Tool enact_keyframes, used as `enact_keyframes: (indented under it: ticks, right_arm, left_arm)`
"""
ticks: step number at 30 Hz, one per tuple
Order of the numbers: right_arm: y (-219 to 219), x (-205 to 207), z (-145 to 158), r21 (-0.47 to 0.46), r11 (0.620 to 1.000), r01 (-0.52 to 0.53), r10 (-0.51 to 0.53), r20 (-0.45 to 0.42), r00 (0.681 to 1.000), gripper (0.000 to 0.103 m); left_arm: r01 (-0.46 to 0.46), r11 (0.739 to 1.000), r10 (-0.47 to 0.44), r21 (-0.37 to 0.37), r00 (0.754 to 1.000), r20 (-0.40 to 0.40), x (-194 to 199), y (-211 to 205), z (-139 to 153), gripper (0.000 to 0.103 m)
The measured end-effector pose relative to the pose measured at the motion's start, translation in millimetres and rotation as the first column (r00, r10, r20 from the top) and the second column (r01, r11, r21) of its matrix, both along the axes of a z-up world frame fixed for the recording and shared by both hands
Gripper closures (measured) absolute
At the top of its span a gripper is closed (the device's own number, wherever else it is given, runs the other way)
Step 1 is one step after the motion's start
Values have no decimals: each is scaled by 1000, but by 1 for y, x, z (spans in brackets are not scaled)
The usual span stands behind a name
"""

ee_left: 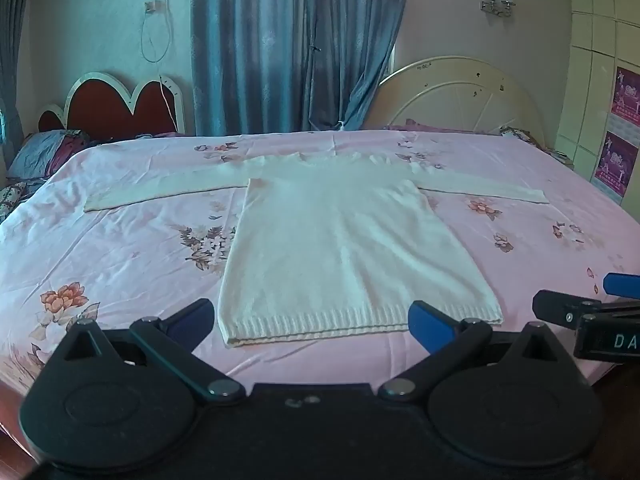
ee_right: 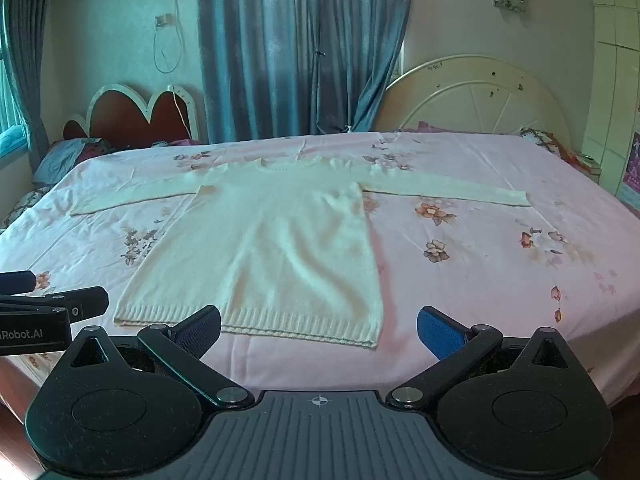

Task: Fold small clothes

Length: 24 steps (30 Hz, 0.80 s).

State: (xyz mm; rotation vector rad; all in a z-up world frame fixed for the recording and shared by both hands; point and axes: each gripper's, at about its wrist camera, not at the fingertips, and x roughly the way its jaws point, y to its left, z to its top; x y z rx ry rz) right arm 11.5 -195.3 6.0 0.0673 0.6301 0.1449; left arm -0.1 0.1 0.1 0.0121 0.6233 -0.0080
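Left wrist view is showing the left gripper (ee_left: 314, 322) hanging with its jaws spread wide, pinching nothing, just short of the ribbed hem of the white sweater (ee_left: 344, 244). The right gripper (ee_right: 319, 330) is hovering beside it, jaws likewise spread and empty, near the hem's right corner. The sweater (ee_right: 276, 240) is lying flat on the pink floral bedsheet (ee_right: 500, 264), collar toward the far side, both sleeves stretching straight out sideways. Beyond the bed, blue curtains (ee_left: 296, 40) are hanging between a red headboard (ee_left: 120, 104) and a cream headboard (ee_right: 480, 96)
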Motion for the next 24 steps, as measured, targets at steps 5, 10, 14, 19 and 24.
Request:
enact_keyframes:
  ticks: [5, 10, 14, 19, 24]
  right_arm:
    - [-3, 4, -1, 4, 1000, 1, -1, 0, 1000, 0]
    - [-4, 0, 3, 8, 1000, 1, -1, -2, 1000, 0]
    - [0, 0, 2, 6, 1000, 0, 0, -3, 1000, 0]
    - [2, -1, 4, 2, 1000, 0, 0, -4, 1000, 0]
    - [7, 4, 4, -3, 1000, -2, 2, -6, 1000, 0]
  left_arm:
    - [1, 1000, -1, 0, 1000, 1, 0, 1, 0, 0]
    - [-1, 1000, 1, 6, 1000, 0, 0, 0, 0, 0]
    - [-1, 1000, 1, 5, 1000, 0, 0, 1, 0, 0]
    - [-2, 1000, 2, 5, 1000, 3, 3, 3, 3, 0]
    - [-3, 1000, 3, 5, 1000, 5, 2, 2, 2, 0]
